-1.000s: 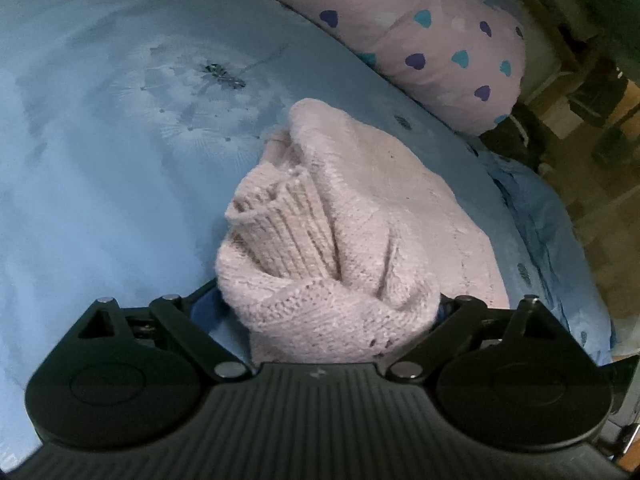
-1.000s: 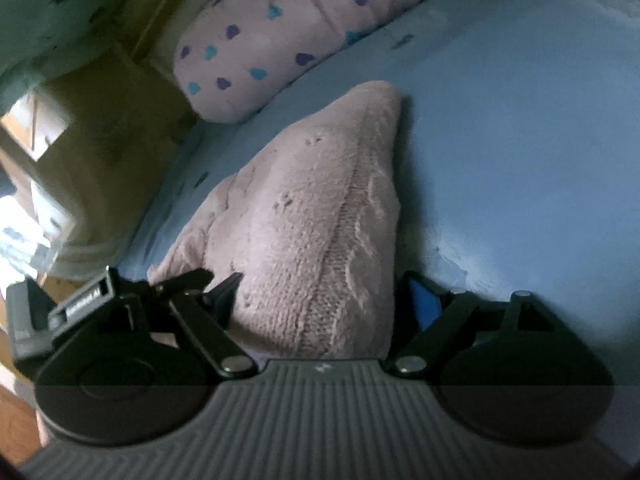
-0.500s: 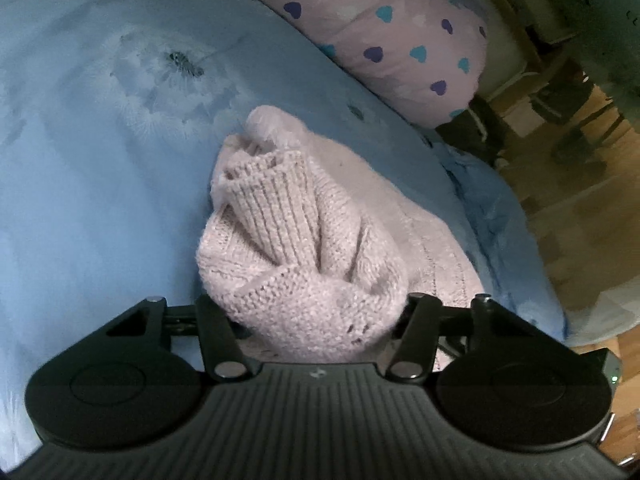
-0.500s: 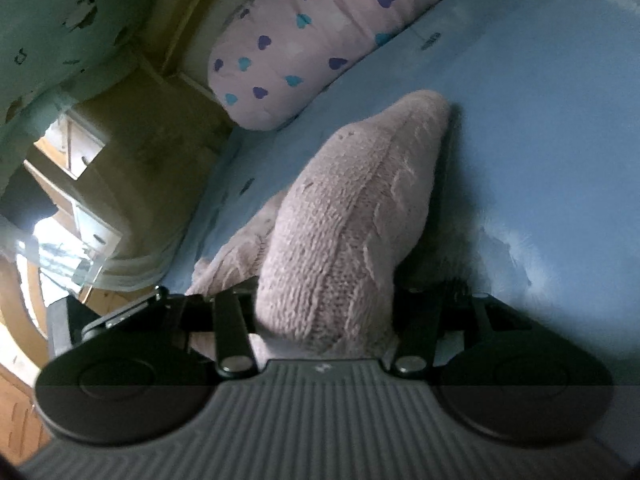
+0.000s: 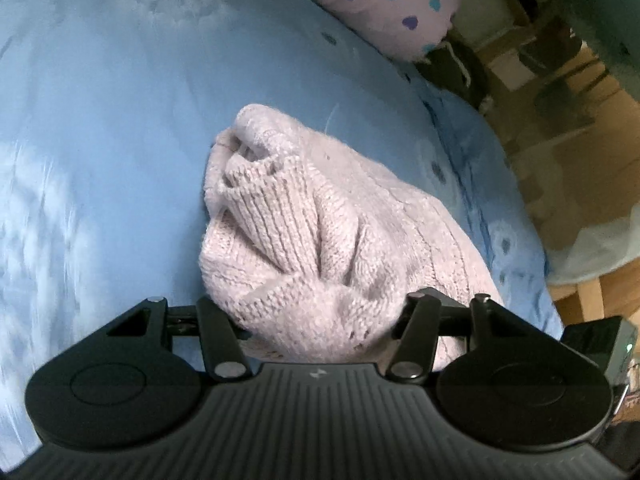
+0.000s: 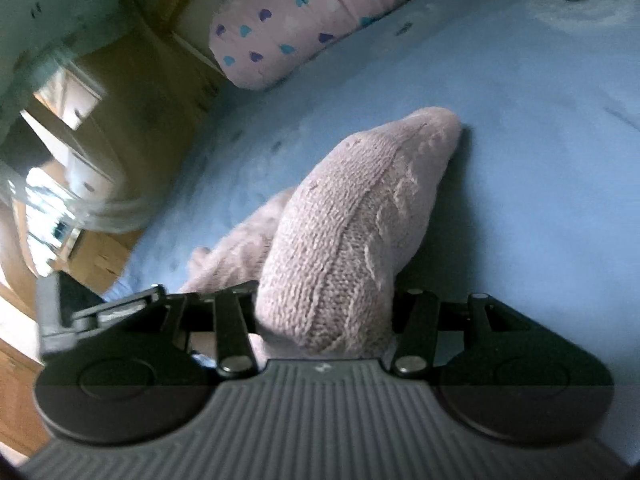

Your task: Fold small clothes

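Note:
A pale pink knitted sweater (image 5: 320, 240) lies bunched on a light blue bedsheet (image 5: 100, 140). My left gripper (image 5: 320, 320) is shut on a thick fold of it with a ribbed cuff on top; the fingertips are hidden by the knit. In the right wrist view the sweater (image 6: 352, 220) rises as a cable-knit ridge from my right gripper (image 6: 324, 324), which is shut on its near end. The rest of the sweater trails down onto the blue sheet (image 6: 520, 140).
A pink pillow with blue and purple hearts (image 5: 384, 0) lies at the head of the bed, also in the right wrist view (image 6: 288, 24). The bed's edge (image 5: 520, 220) drops to a wooden floor with furniture (image 5: 560, 80). Wooden furniture (image 6: 80, 120) stands left.
Both grippers have closed on the sweater and lifted it. The sweater has bunched up and drawn away from the pillow; both views have tilted and shifted.

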The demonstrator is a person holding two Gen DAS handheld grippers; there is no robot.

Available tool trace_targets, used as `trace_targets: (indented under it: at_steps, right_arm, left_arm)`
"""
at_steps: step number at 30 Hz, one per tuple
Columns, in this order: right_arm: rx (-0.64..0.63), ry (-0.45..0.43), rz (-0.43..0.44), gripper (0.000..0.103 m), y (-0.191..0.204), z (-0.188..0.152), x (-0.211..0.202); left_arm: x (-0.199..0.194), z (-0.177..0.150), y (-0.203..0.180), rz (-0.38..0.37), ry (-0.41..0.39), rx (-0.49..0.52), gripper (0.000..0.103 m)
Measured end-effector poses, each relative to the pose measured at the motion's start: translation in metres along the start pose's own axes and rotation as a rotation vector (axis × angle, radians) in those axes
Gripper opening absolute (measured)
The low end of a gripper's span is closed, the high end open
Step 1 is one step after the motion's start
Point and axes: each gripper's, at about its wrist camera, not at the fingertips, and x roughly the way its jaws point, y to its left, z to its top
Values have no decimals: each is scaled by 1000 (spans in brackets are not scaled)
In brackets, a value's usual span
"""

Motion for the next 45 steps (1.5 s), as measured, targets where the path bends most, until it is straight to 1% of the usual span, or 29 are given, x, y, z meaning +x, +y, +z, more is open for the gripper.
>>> trace_targets:
  at_steps: [2, 4, 6, 9, 12, 14, 15, 16, 17, 19, 21, 23, 26, 29, 32, 35, 36, 38, 39, 40, 45]
  right_arm:
    - [-5, 13, -49, 56, -4, -9, -3]
    - [-6, 15, -92, 59, -9, -19, -5]
    - [-13, 5, -121, 60, -11, -27, -9]
    - [-51, -42, -133, 60, -7, -34, -20]
    - [-95, -82, -142, 60, -5, -40, -26]
    - [-115, -89, -149, 60, -5, -45, -24]
    - [-129, -91, -154, 60, -5, -49, -22]
    - [-143, -92, -164, 60, -5, -53, -19]
    - [-155, -92, -174, 62, -6, -58, -17]
    - [-182, -90, -186, 65, -9, -66, -9]
    - [-169, -83, -175, 68, -14, -74, -5]
    - [-142, -85, -162, 68, -18, -75, -5]
    - [-169, -98, -177, 69, -13, -76, -9]
    - [-198, -130, -200, 70, -4, -76, -16]
    - [-235, -161, -227, 69, 4, -82, -30]
    - [-269, -189, -265, 69, 11, -90, -45]
    - [-275, -198, -287, 69, 12, -93, -50]
    - [-283, -213, -332, 70, 15, -99, -58]
    - [-287, -216, -344, 72, 15, -102, -61]
    - [-292, -218, -355, 75, 15, -107, -65]
    - [-352, -199, -385, 77, 17, -124, -69]
  left_arm:
    - [1, -15, -1, 27, 9, 7, 62]
    - [-1, -23, -1, 64, 1, 24, 63]
    - [-9, -29, -3, 65, -15, 45, 63]
    - [-23, -32, -4, 76, -53, 62, 63]
    - [-32, -36, -6, 117, -90, 105, 63]
    - [-30, -38, -7, 163, -97, 141, 63]
    - [-28, -38, -6, 192, -95, 157, 66]
    - [-25, -38, -4, 212, -98, 165, 66]
    - [-22, -38, -1, 226, -101, 176, 67]
    - [-19, -38, 4, 251, -102, 185, 72]
    - [-21, -39, 8, 268, -107, 203, 74]
    - [-22, -40, 2, 290, -119, 243, 74]
    - [-29, -46, -9, 313, -136, 292, 74]
    - [-37, -51, -17, 325, -142, 314, 74]
    - [-49, -56, -24, 341, -135, 333, 74]
    - [-57, -63, -36, 389, -118, 371, 74]
    - [-59, -66, -40, 401, -120, 377, 74]
    - [-62, -74, -45, 402, -129, 380, 77]
    - [-64, -80, -45, 398, -132, 379, 83]
    - [-63, -85, -45, 399, -133, 379, 85]
    - [-51, -110, -41, 431, -106, 342, 85]
